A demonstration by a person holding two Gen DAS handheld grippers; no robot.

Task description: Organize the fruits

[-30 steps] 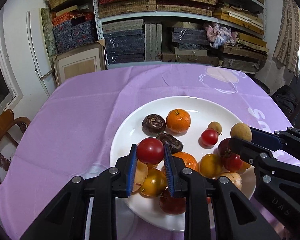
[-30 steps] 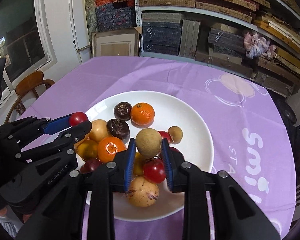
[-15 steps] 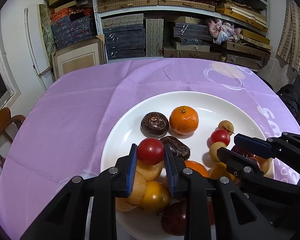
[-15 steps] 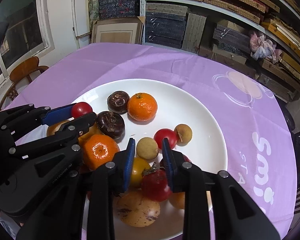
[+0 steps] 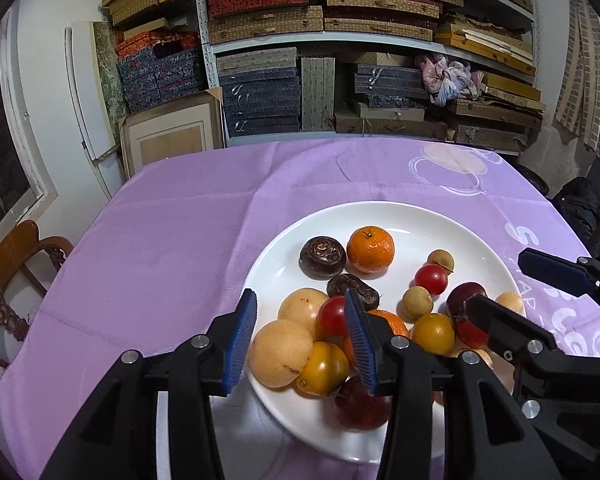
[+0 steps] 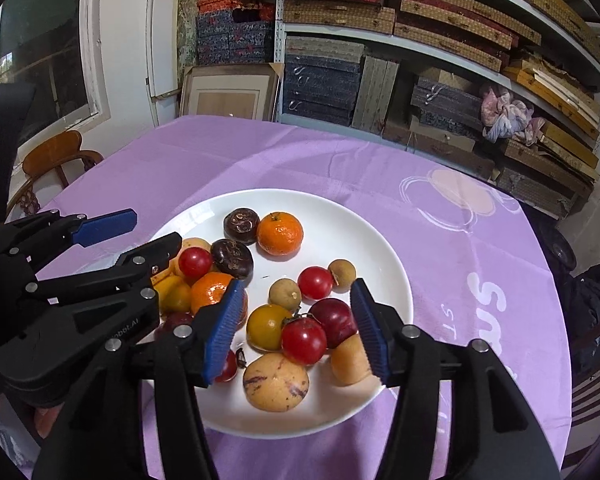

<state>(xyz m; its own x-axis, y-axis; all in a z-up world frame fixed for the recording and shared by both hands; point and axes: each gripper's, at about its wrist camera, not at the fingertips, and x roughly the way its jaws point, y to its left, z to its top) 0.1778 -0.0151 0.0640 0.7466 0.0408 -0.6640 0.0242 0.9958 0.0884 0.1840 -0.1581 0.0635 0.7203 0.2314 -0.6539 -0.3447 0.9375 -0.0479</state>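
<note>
Both my left claw (image 5: 300, 332) and right claw (image 6: 296, 320) have just been opening over the white plate (image 6: 380, 240), gripping nothing, fruit lying loose beneath.

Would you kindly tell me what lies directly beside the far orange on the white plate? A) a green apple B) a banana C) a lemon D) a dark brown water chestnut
D: a dark brown water chestnut sits against the far orange on the plate.
</note>
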